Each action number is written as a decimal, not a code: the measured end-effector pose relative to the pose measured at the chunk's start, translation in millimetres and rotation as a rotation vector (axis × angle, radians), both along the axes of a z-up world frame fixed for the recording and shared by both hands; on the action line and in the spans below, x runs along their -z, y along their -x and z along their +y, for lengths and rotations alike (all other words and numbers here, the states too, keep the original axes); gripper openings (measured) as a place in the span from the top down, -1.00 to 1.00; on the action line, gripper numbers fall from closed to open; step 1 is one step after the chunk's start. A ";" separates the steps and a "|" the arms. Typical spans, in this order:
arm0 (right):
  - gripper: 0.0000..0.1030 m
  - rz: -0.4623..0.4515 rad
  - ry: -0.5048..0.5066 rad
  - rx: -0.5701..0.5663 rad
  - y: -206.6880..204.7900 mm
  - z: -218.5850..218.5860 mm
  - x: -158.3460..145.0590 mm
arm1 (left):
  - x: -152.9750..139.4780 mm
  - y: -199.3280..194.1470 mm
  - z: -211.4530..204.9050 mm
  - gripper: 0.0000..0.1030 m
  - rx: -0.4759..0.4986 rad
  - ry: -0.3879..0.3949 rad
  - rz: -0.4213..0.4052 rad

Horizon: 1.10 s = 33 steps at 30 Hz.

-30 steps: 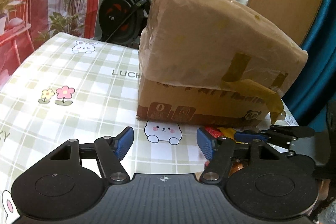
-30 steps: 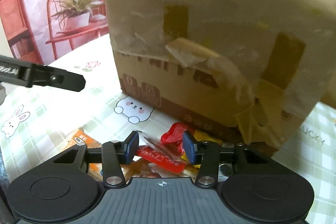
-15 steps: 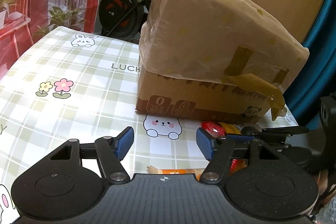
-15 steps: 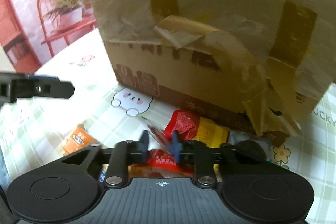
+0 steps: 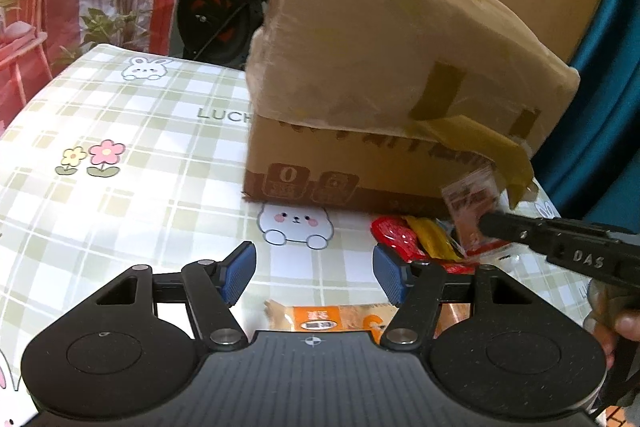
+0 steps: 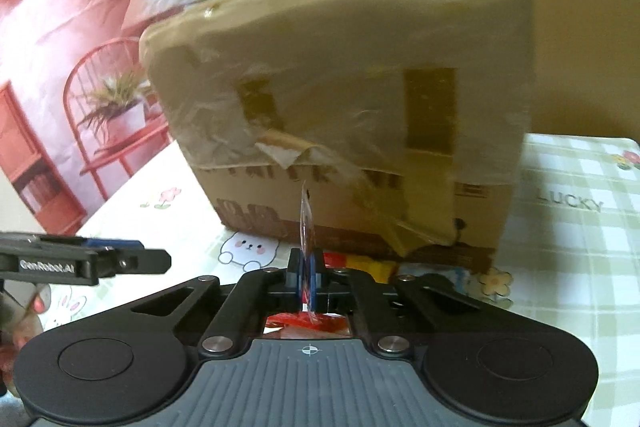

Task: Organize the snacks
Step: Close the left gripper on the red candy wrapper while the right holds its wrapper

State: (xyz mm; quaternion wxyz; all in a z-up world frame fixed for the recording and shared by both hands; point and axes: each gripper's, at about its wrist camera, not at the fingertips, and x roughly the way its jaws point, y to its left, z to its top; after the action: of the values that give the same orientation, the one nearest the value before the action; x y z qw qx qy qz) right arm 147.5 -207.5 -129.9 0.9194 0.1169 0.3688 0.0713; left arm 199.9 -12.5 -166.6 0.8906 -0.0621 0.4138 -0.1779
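My right gripper [image 6: 306, 277] is shut on a thin clear-and-red snack packet [image 6: 306, 223] that stands edge-on between its pads, lifted in front of the taped cardboard box [image 6: 352, 99]. The left wrist view shows the same packet [image 5: 472, 201] held at the tip of the right gripper [image 5: 490, 225]. My left gripper [image 5: 314, 269] is open and empty above the checked tablecloth [image 5: 120, 195]. A red and yellow snack packet [image 5: 408, 237] lies at the foot of the box [image 5: 380, 67], and an orange packet [image 5: 332, 319] lies just below my left fingers.
The box sits in the middle of the table. An exercise bike [image 5: 224, 3] stands beyond the table's far edge. A teal curtain [image 5: 600, 87] hangs at the right. The left gripper's finger [image 6: 84, 263] shows at the left of the right wrist view.
My right gripper has shut on the clear-and-red packet and lifted it off the pile beside the box. My left gripper has stayed open and drawn back slightly.
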 end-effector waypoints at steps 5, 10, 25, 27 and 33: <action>0.95 -0.020 -0.003 0.028 10.3 -7.6 -4.0 | 3.6 4.5 -23.2 -0.29 0.109 -0.009 -0.016; 0.95 -0.035 -0.010 0.050 23.2 -14.3 -7.7 | 13.0 11.3 -61.3 -0.29 0.263 -0.070 -0.061; 0.95 -0.034 -0.036 0.085 30.5 -27.7 -5.6 | 42.5 -19.1 -98.8 0.10 0.399 -0.066 -0.050; 0.95 -0.034 -0.038 0.088 31.2 -26.8 -6.4 | 44.5 -23.0 -98.4 0.18 0.414 -0.040 -0.038; 0.95 -0.038 -0.045 0.096 29.7 -29.8 -7.5 | 44.9 -28.9 -87.6 0.18 0.409 -0.009 -0.021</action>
State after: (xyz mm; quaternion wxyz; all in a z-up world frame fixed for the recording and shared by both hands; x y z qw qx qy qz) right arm 117.9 -237.3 -122.4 0.9258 0.1536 0.3434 0.0378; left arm 228.9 -100.1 -211.5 0.8405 0.0290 0.4092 -0.3540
